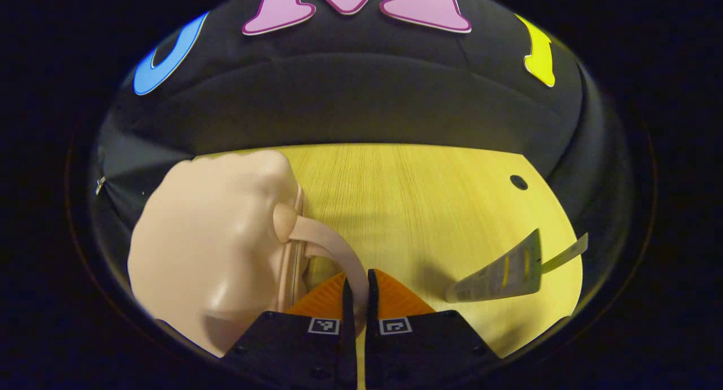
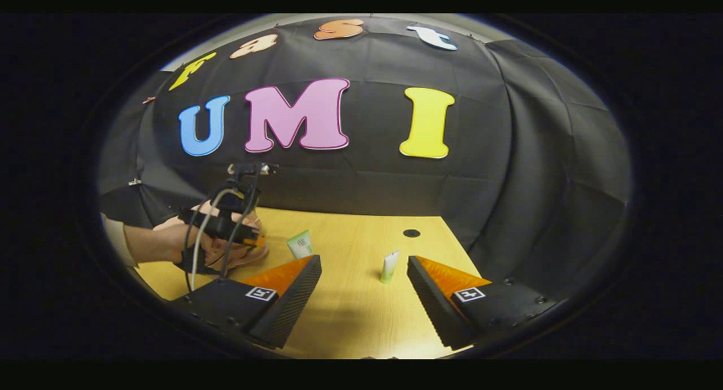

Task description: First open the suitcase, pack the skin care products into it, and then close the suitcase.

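Dim booth, warm overhead light, soft glare on the table (image 1: 429,198), fisheye bending at edges, sharp focus

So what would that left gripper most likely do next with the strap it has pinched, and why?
Probably pull the strap to start opening the suitcase. The left gripper has its fingers closed on that pale strap, the case looks shut, and two skin care tubes wait on the table. The right gripper hangs open, apart from them.

bare table (image 2: 350,311) between the right tongs (image 2: 364,291), small tube (image 2: 389,267) upright just ahead, suitcase (image 1: 209,248) crowding the left
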Demonstrator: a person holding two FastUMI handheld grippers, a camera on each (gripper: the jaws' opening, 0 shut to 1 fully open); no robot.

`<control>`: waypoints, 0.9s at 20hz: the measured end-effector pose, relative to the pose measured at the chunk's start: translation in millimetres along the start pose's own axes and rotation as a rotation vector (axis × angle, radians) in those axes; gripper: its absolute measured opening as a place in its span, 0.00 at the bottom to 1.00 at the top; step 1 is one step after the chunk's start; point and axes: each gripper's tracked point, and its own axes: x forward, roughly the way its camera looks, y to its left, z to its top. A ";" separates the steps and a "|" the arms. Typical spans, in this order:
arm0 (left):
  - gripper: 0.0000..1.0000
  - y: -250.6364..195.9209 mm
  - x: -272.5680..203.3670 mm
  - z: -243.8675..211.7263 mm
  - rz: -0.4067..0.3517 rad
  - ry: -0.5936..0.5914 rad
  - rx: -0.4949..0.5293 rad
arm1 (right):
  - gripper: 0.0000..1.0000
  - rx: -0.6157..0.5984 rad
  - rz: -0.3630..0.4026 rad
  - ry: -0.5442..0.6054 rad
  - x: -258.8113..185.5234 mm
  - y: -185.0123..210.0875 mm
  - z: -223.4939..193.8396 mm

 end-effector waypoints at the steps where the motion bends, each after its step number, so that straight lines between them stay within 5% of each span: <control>1: 0.11 4.0 -16.3 16.7 -0.024 -0.024 -0.001 | 0.98 -0.006 -0.001 -0.004 -1.2 2.5 2.4; 6: 0.10 113.8 -129.6 108.6 -0.042 -0.140 0.024 | 0.97 -0.012 -0.004 -0.039 -6.9 22.9 18.6; 10: 0.11 276.9 -175.1 130.1 0.127 -0.159 0.038 | 0.97 -0.021 -0.006 -0.039 -13.1 45.5 23.5; 13: 0.10 398.4 -174.2 126.6 0.240 -0.169 0.001 | 0.98 0.018 -0.015 -0.023 -16.3 62.6 17.7; 18: 0.10 515.6 -121.3 75.6 0.209 -0.208 -0.157 | 0.97 0.021 -0.114 0.030 -16.0 75.7 -10.8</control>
